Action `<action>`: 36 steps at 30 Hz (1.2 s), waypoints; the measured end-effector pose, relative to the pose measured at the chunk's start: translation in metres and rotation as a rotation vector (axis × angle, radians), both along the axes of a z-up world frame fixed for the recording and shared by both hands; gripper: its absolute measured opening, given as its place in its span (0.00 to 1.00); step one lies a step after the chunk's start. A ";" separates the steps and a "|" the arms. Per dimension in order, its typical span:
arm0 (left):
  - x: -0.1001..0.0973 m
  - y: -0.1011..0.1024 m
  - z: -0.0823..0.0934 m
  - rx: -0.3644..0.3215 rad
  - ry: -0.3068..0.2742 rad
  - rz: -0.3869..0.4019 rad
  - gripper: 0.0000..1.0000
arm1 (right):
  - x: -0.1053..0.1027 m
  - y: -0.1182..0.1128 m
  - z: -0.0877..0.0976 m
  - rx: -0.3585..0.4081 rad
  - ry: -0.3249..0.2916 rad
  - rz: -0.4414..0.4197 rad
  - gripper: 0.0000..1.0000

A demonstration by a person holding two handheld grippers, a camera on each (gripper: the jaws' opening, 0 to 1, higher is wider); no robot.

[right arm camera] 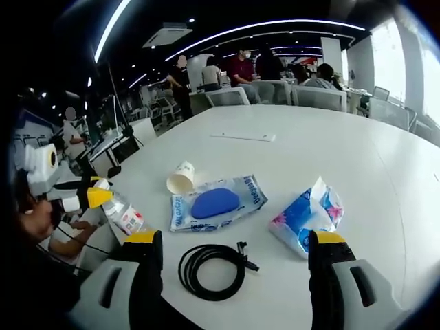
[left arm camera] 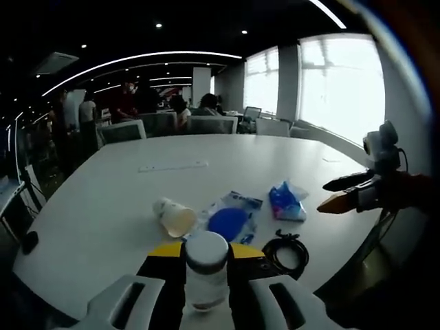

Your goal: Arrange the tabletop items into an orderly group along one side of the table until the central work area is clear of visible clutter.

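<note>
Left gripper view: left gripper point(left arm camera: 206, 292) was clenched on a clear bottle point(left arm camera: 207, 271) w/ white cap, held over the desk's near edge. The desk point(left arm camera: 124, 199) was white, rounded, mostly bare toward its far side. Near that edge lay a paper cup point(left arm camera: 173, 216) on its side, a wet-wipes pack point(left arm camera: 232, 218) w/ blue lid just beside it, a blue tissue pack point(left arm camera: 287, 203) further right, and a coiled black cable point(left arm camera: 287, 254) closest to the edge. A flat white strip point(left arm camera: 173, 166) sat mid-desk. Right gripper point(left arm camera: 344, 194) came in from the right, off the desk edge. Room: open office, ceiling light strips, bright windows, chairs and people at the far side. Right gripper view: right gripper point(right arm camera: 230, 258) was released, jaws wide apart, above the cable point(right arm camera: 212, 269); tissue pack point(right arm camera: 306, 218) just by the right jaw, wipes pack point(right arm camera: 218, 201) and cup point(right arm camera: 182, 178) beyond. Left gripper point(right arm camera: 93, 198) w/ bottle point(right arm camera: 124, 214) showed at the desk's left edge point(right arm camera: 151, 161).
</note>
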State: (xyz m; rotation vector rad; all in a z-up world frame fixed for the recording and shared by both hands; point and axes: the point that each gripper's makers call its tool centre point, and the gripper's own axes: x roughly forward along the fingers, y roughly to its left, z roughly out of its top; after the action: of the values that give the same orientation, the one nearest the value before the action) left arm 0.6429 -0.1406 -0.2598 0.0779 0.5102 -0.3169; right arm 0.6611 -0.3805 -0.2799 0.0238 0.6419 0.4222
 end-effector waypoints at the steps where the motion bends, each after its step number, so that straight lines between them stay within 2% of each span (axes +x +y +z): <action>1: 0.001 0.001 0.000 -0.001 0.001 -0.001 0.19 | 0.000 0.000 0.000 0.001 -0.001 0.000 0.84; 5: 0.006 0.004 0.000 0.001 0.003 -0.003 0.19 | 0.001 -0.001 0.001 -0.001 -0.002 -0.004 0.84; 11: 0.017 0.013 0.010 -0.017 -0.009 0.013 0.19 | 0.001 -0.003 0.000 -0.001 -0.001 -0.014 0.84; 24: 0.066 0.043 0.028 -0.003 -0.045 0.004 0.19 | 0.007 0.000 0.005 -0.004 -0.011 -0.037 0.84; 36: 0.102 0.058 0.019 -0.017 -0.029 -0.009 0.19 | 0.012 0.000 0.007 -0.023 -0.007 -0.060 0.86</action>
State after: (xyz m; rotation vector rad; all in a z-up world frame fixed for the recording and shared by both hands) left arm 0.7450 -0.0825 -0.2412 0.0683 0.4782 -0.3284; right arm 0.6733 -0.3806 -0.2733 0.0194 0.6374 0.3573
